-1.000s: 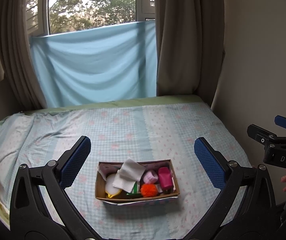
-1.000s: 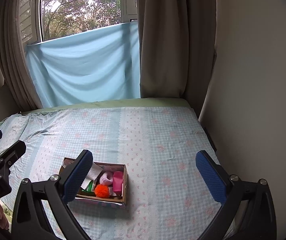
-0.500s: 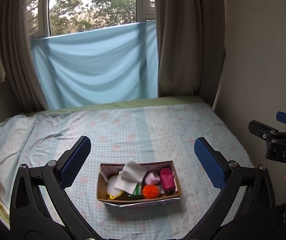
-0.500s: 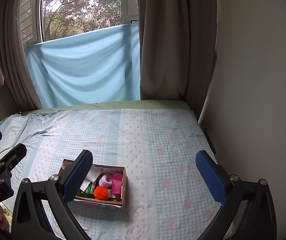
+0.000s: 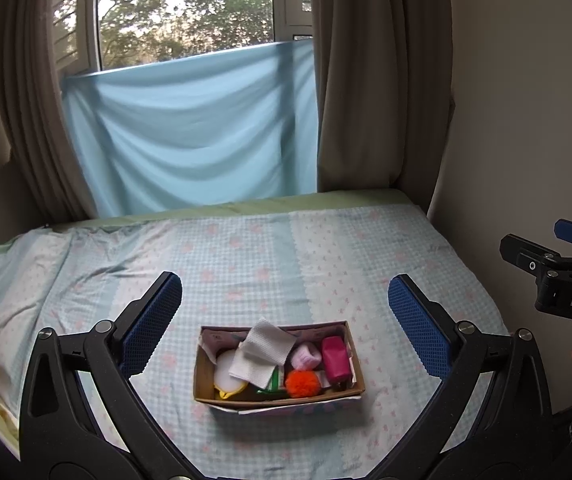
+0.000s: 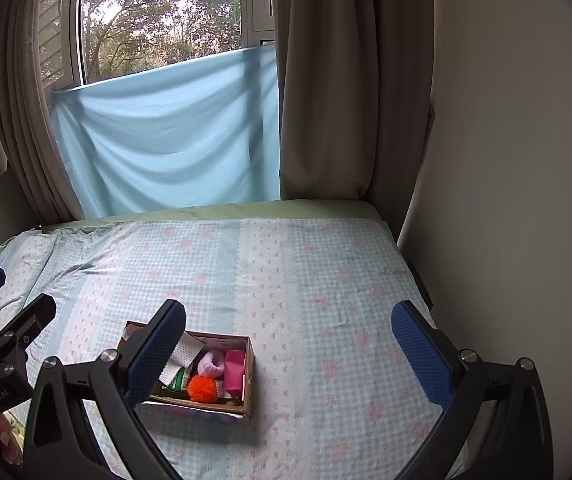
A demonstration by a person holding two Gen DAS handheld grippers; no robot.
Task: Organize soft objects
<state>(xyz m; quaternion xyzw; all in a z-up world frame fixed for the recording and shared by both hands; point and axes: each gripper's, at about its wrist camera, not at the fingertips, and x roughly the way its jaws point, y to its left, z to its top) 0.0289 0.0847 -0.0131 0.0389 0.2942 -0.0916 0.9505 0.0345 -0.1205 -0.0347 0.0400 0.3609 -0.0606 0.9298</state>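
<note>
A small cardboard box lies on the bed, also in the right wrist view. It holds a white cloth, an orange pompom, a lilac soft piece, a pink block and a white-and-yellow round item. My left gripper is open and empty, above and short of the box, which lies between its fingers. My right gripper is open and empty, to the right of the box; its left finger hides the box's left part.
The bed has a blue checked sheet with pink flowers. A pale blue cloth hangs over the window behind it, with brown curtains either side. A wall runs along the bed's right edge.
Both grippers have drawn back and risen slightly, so the box sits a little lower in both views. Both stay open. The box's contents have not moved.
</note>
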